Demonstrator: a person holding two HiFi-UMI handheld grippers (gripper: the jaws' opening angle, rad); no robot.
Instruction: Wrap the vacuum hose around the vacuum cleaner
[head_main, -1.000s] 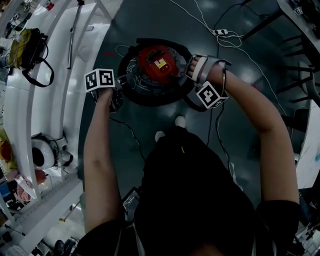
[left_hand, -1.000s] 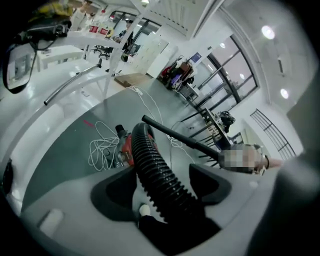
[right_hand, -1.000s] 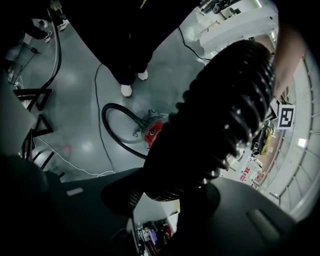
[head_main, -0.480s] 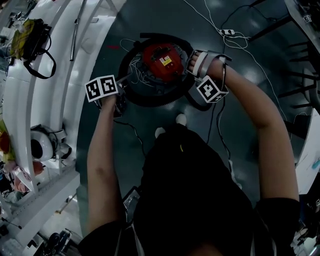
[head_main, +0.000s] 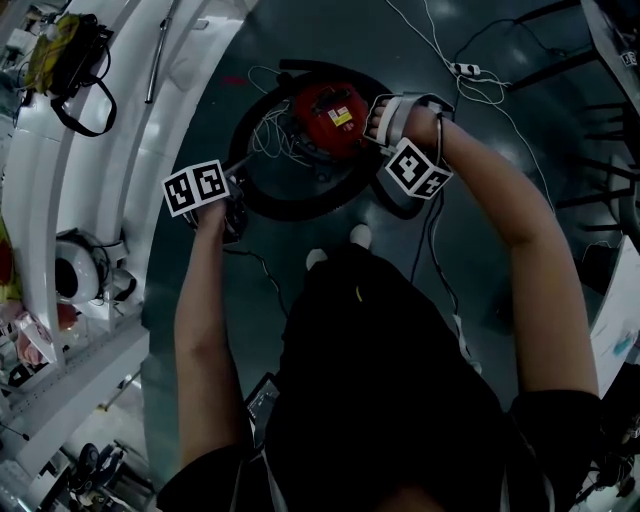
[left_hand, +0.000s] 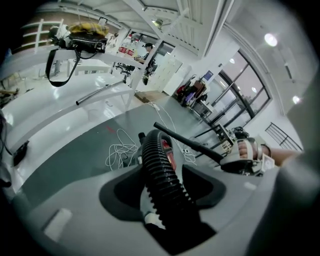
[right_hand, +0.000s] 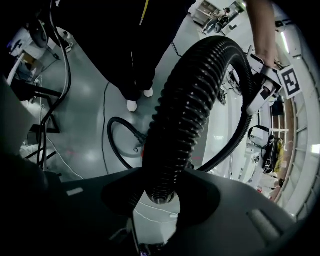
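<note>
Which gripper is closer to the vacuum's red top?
Right. The right gripper is beside the red top; the left gripper, jaws just closing around the hose, is farther off at its lower left.

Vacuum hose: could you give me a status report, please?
Left gripper, jaws just closing round hose, not yet tight. Right gripper clamped on hose. Hose looped partly round vacuum cleaner. Loose white cord beside it.

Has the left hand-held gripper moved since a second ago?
Yes. The left hand-held gripper drew back from the red vacuum cleaner, toward the person; its jaws have been closing round the hose.
</note>
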